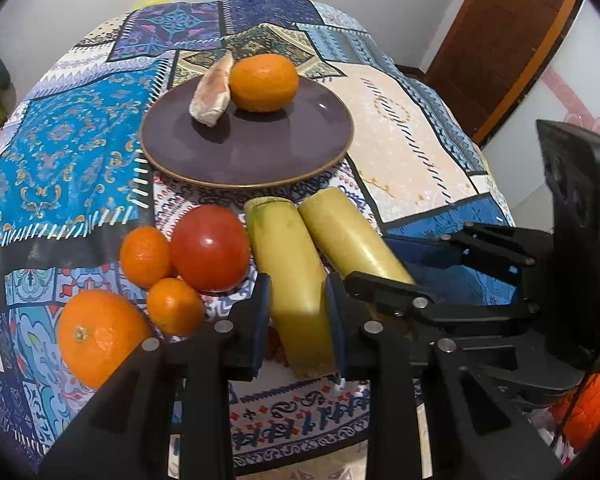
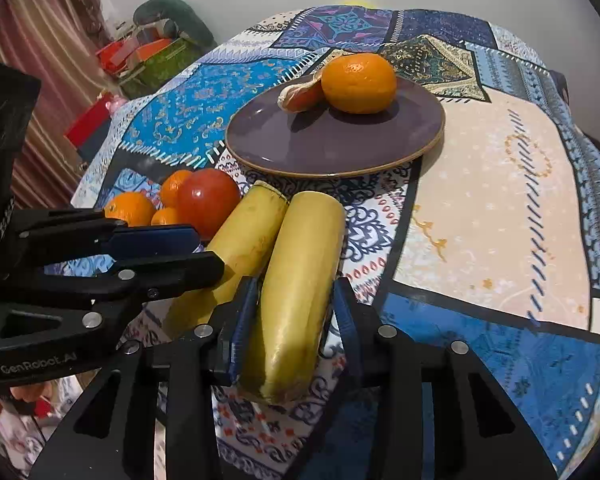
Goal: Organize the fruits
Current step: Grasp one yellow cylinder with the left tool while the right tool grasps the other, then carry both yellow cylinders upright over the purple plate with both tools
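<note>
Your left hand-held gripper [image 1: 298, 316] reaches forward and low over the table [image 1: 400, 132], its blue-padded fingers [image 1: 260, 312] closed against the sides of the left banana [image 1: 292, 280]. Your right hand-held gripper [image 2: 294, 324] comes in just beside it, angled toward the same spot, and grips the right banana [image 2: 296, 292] the same way. The two bananas lie side by side, touching along their length, with their far ends pointing toward a purple plate [image 1: 260, 152].

On the plate sit one orange [image 1: 264, 83] and a pale piece of peel [image 1: 212, 94] leaning against it. To the left of the bananas, on the patterned tablecloth [image 1: 60, 152], a red tomato [image 1: 210, 248] rests just beside the left banana. Three more fruits cluster around it: a small orange [image 1: 145, 256] behind, a smaller one [image 1: 175, 306] in front, and a large orange [image 1: 100, 336] nearest you. All four touch or nearly touch.
</note>
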The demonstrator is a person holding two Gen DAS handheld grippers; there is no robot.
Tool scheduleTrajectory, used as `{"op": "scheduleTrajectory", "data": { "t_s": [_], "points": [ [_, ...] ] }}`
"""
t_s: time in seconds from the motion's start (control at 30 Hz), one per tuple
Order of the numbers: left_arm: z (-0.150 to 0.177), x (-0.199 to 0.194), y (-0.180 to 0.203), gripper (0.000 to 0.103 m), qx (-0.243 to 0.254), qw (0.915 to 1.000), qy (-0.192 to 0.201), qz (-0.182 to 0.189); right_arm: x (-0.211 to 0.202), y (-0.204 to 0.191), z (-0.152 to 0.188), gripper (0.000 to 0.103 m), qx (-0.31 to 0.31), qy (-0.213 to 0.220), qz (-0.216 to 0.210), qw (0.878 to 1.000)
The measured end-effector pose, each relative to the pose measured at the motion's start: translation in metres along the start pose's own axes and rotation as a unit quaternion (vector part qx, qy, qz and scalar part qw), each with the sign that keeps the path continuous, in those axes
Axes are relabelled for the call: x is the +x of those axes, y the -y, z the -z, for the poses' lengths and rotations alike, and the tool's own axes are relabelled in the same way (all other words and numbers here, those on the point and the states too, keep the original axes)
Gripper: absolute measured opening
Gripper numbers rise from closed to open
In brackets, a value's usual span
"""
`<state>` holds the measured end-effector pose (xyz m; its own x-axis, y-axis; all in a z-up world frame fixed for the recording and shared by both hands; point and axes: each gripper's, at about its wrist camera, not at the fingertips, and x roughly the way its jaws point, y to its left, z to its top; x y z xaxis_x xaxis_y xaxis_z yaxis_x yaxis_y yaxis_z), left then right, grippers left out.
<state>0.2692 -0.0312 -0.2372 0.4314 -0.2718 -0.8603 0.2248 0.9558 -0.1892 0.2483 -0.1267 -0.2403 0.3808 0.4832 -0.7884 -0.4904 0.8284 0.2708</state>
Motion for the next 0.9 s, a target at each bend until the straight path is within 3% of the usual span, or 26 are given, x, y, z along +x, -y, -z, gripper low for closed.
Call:
{"op": "scheduleTrajectory", "data": {
  "t_s": [0.13,0.37,0.5,0.77,0.9],
  "points": [
    [-0.001,0.003,0.010,0.027,0.022,0.9996,0.003,-0.015,-0.013,0.007,0.009,0.034,-0.010,0.001,0.024,1.000],
    [-0.007,0.010,0.009,0.032,0.019,0.9996,-0.005,-0.020,-0.029,0.036,0.023,0.034,0.008,-0.010,0.063,0.998],
    [-0.013,0.017,0.007,0.037,0.017,0.9995,-0.012,-0.026,-0.033,0.042,0.022,0.034,0.025,-0.011,0.058,0.998],
    [-0.008,0.014,0.003,0.038,-0.001,0.9999,-0.017,0.001,-0.033,0.037,0.004,0.037,0.015,-0.002,0.077,0.997],
    [-0.004,0.012,0.005,0.038,0.000,0.9997,-0.022,0.005,-0.031,0.044,0.009,0.051,0.030,-0.013,0.078,0.996]
  ]
}}
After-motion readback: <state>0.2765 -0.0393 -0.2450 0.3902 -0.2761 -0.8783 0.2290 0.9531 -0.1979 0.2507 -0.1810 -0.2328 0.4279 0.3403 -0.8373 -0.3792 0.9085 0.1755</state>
